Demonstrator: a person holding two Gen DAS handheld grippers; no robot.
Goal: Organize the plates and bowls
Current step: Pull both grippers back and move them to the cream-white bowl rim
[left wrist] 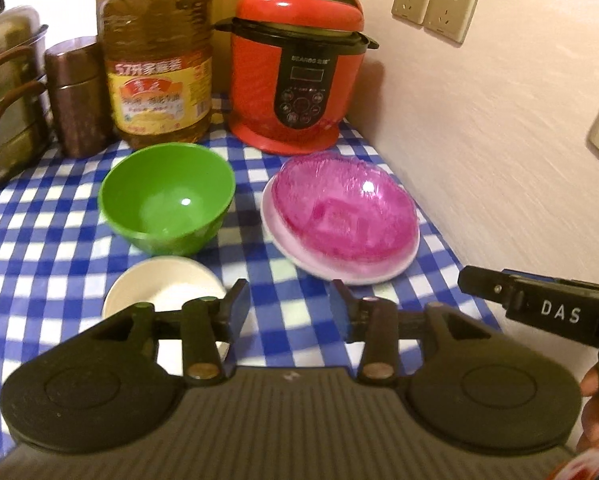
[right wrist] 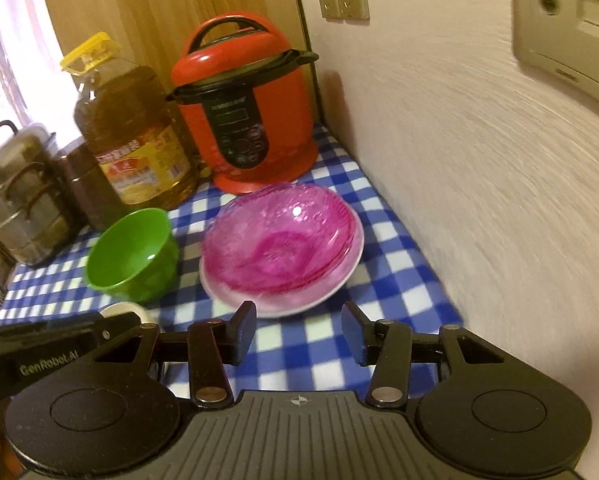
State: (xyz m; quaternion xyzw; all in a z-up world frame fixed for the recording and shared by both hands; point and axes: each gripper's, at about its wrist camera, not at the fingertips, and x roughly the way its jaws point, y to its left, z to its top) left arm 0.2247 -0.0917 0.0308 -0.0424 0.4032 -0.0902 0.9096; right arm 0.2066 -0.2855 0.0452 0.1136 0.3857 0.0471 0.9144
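A pink translucent bowl [left wrist: 341, 210] rests in a white plate [left wrist: 355, 272] on the blue checked cloth, near the wall. Left of it stands an empty green bowl [left wrist: 167, 196], and a small white bowl [left wrist: 163, 288] sits in front of that, partly hidden by my left gripper. My left gripper [left wrist: 289, 306] hovers above the cloth in front of the dishes, jaws apart with nothing between them. In the right wrist view the pink bowl [right wrist: 281, 238], its white plate [right wrist: 299, 300] and the green bowl [right wrist: 133, 254] lie ahead of my right gripper [right wrist: 299, 326], which is open and empty.
A red pressure cooker [left wrist: 299, 72], a large oil bottle [left wrist: 159, 64], a brown canister [left wrist: 77, 96] and stacked steel pots [left wrist: 7, 96] line the back. A wall [left wrist: 499, 120] with sockets runs along the right. The right tool's body [left wrist: 547, 308] shows beside my left gripper.
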